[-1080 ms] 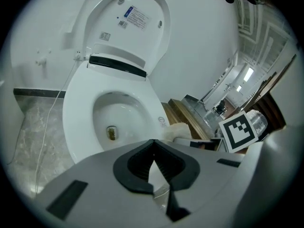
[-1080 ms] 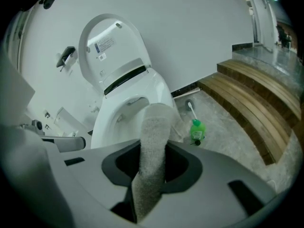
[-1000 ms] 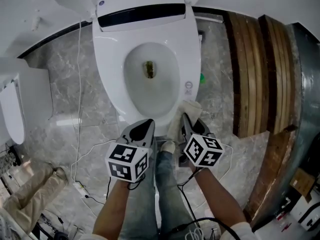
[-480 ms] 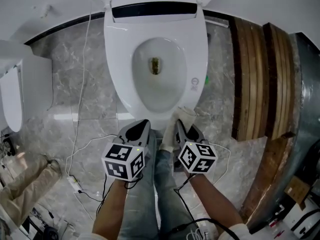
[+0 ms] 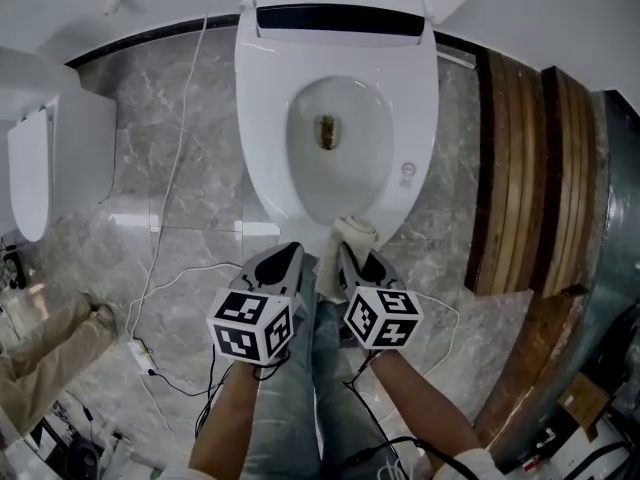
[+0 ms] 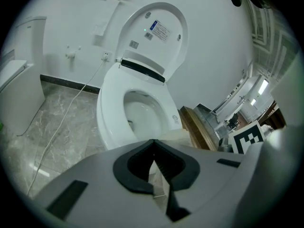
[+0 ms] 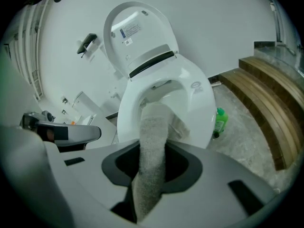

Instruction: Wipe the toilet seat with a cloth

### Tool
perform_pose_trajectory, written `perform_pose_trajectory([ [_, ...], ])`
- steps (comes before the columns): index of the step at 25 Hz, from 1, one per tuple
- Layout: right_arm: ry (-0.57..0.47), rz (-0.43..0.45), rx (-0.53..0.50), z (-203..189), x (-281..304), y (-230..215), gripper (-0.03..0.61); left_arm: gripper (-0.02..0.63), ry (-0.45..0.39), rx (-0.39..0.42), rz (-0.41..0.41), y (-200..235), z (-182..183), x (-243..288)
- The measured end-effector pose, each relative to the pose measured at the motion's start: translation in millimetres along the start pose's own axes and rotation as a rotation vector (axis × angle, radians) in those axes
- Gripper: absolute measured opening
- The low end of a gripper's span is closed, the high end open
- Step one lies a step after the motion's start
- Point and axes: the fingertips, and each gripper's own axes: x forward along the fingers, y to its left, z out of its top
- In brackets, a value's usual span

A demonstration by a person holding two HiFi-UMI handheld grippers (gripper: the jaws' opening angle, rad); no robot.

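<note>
The white toilet seat point(image 5: 268, 158) is down around the bowl, with the lid point(image 6: 159, 32) raised against the wall. My right gripper point(image 5: 347, 256) is shut on a pale fluffy cloth point(image 5: 353, 234), whose free end lies against the seat's front rim. In the right gripper view the cloth point(image 7: 154, 132) runs up between the jaws of the right gripper point(image 7: 152, 152) towards the seat point(image 7: 197, 99). My left gripper point(image 5: 290, 255) hovers just left of it, short of the rim, shut and empty. The jaws of the left gripper point(image 6: 153, 145) meet in front of the seat point(image 6: 108, 109).
Wooden steps point(image 5: 520, 168) flank the toilet's right side. A green bottle point(image 7: 220, 120) stands on the marble floor by the base. A white cable point(image 5: 175, 188) trails across the floor at left, near a white fixture point(image 5: 45, 163). My legs are below the grippers.
The right gripper has carried the cloth leftwards along the seat's front rim, from the front right towards the middle. The left gripper stays alongside it, still shut.
</note>
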Motion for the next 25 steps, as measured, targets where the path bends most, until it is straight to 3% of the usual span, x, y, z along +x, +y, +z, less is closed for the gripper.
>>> perform_pose_trajectory([
  [10, 0.088, 0.062, -0.044, 2, 39, 45, 0.101, 0.012, -0.012, -0.035, 0.048, 29, 16, -3],
  [25, 0.106, 0.086, -0.045, 41, 86, 88, 0.101, 0.012, -0.025, -0.055, 0.096, 75, 64, -4],
])
